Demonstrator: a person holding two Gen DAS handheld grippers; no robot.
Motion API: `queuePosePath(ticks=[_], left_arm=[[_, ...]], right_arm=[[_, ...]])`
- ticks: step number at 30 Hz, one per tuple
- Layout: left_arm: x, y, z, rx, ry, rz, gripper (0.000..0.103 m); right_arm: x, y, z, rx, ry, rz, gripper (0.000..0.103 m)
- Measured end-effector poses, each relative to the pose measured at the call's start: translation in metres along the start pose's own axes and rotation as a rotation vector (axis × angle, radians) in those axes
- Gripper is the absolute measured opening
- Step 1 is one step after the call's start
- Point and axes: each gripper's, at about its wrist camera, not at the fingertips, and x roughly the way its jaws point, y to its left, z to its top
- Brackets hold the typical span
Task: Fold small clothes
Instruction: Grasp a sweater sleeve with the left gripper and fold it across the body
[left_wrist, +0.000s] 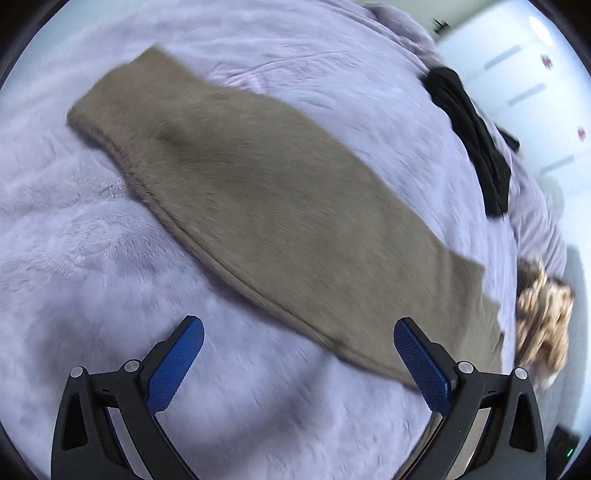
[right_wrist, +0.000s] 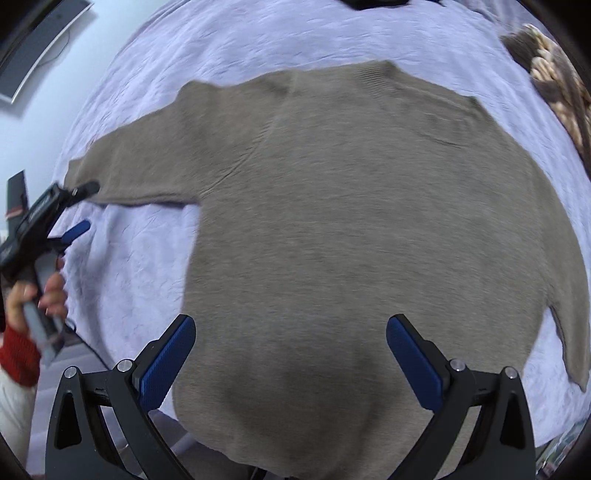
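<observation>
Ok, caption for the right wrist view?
Open right gripper over a taupe sweater spread flat on the lilac blanket.

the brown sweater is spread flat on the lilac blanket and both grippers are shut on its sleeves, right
Not quite. The sweater is spread flat on the blanket, but both grippers are open and hold nothing: the left gripper in the left wrist view, the right gripper in the right wrist view.

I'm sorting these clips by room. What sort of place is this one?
Probably a bedroom: the taupe sweater lies spread on a plush lavender blanket that looks like a bed cover, with other clothes lying nearby and white cabinet fronts behind.
</observation>
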Motion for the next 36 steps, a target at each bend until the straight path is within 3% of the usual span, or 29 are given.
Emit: queuePosePath(ticks=[5, 7, 8, 9, 10, 11, 12, 16, 19, 22, 27, 30, 32, 34, 36], left_arm=[[0.011, 0.021, 0.019, -0.106, -0.054, -0.143, 0.102], [0.008, 0.022, 0.022, -0.129, -0.086, -0.168, 0.093], [0.008, 0.023, 0.022, -0.141, -0.093, -0.17, 0.076], [0.008, 0.025, 0.023, -0.154, -0.094, -0.178, 0.052], [0.008, 0.028, 0.024, -0.165, -0.095, -0.21, 0.039], [0.008, 0.031, 0.024, -0.174, -0.099, -0.241, 0.014], [0.004, 0.033, 0.023, -0.182, -0.109, -0.252, 0.01], [-0.029, -0.002, 0.022, -0.055, -0.204, -0.213, 0.01], [-0.051, -0.064, 0.018, 0.109, -0.241, -0.22, 0.01], [-0.061, -0.138, 0.006, 0.269, -0.244, -0.277, 0.01], [-0.047, -0.263, -0.044, 0.509, -0.158, -0.406, 0.011], [-0.016, -0.327, -0.09, 0.632, -0.063, -0.426, 0.011], [0.012, -0.355, -0.125, 0.683, 0.0, -0.398, 0.011], [0.043, -0.372, -0.155, 0.737, 0.059, -0.303, 0.021], [0.067, -0.378, -0.182, 0.786, 0.092, -0.205, 0.062]], right_arm=[[0.015, 0.018, -0.004, -0.021, 0.036, 0.007, 0.103], [0.018, 0.019, -0.006, -0.021, 0.043, 0.009, 0.103], [0.018, 0.02, -0.007, -0.02, 0.045, 0.011, 0.103], [0.018, 0.02, -0.008, -0.018, 0.045, 0.012, 0.103], [0.017, 0.02, -0.008, -0.017, 0.041, 0.015, 0.103], [0.015, 0.02, -0.008, -0.016, 0.036, 0.019, 0.103], [0.013, 0.02, -0.009, -0.016, 0.029, 0.023, 0.103], [0.004, 0.013, -0.01, -0.013, -0.009, 0.034, 0.103], [0.002, 0.0, -0.013, 0.02, -0.024, 0.049, 0.103], [-0.004, -0.021, -0.017, 0.073, -0.037, 0.066, 0.103], [-0.02, -0.069, -0.03, 0.176, -0.088, 0.069, 0.103], [-0.026, -0.104, -0.04, 0.256, -0.113, 0.056, 0.103], [-0.029, -0.134, -0.051, 0.329, -0.121, 0.047, 0.103], [-0.028, -0.161, -0.062, 0.393, -0.12, 0.036, 0.103], [-0.025, -0.181, -0.073, 0.441, -0.113, 0.021, 0.103]])
